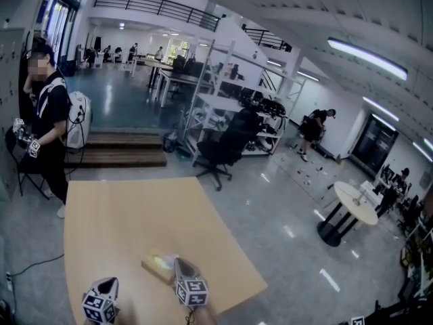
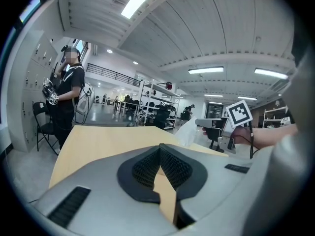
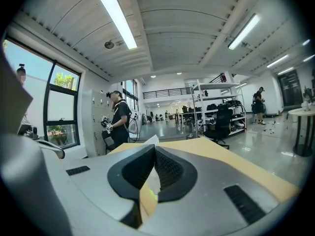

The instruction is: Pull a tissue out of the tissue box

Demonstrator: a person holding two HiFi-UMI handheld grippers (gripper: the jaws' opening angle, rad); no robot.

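Right gripper (image 3: pixel 153 154): jaws fully closed, pinching a white tissue (image 3: pixel 147 141). A corner of the tissue sticks up past the jaw tips at 12 o'clock, and more of it shows low in the gap between the pads, with a yellow-green bit under it.

Left gripper view: the tissue hangs as a pale crumpled sheet at the tip of the right gripper, which sits at 2 o'clock from the left jaws, with its marker cube (image 2: pixel 239 113) above the hand.

Left gripper (image 2: pixel 160 154): jaws closed tip to tip with nothing between them; only tan table top shows through the slot below.

Tissue box (image 1: pixel 155 265): a flat tan box with a pale top, on the near part of the tan table (image 1: pixel 122 215). In the head view it is just beside the right gripper, at about 10 o'clock from the right cube and about 1 o'clock from the left cube. Whether the right jaws touch the box cannot be told from that view. The left gripper is apart from the box, off at its 7 o'clock.

Background: a person in black (image 1: pixel 49 114) stands off the table's far left corner at 10 o'clock. A black office chair (image 1: pixel 226 144) is past the far edge at 12 o'clock, and a round white table (image 1: pixel 355 205) is at 3 o'clock.
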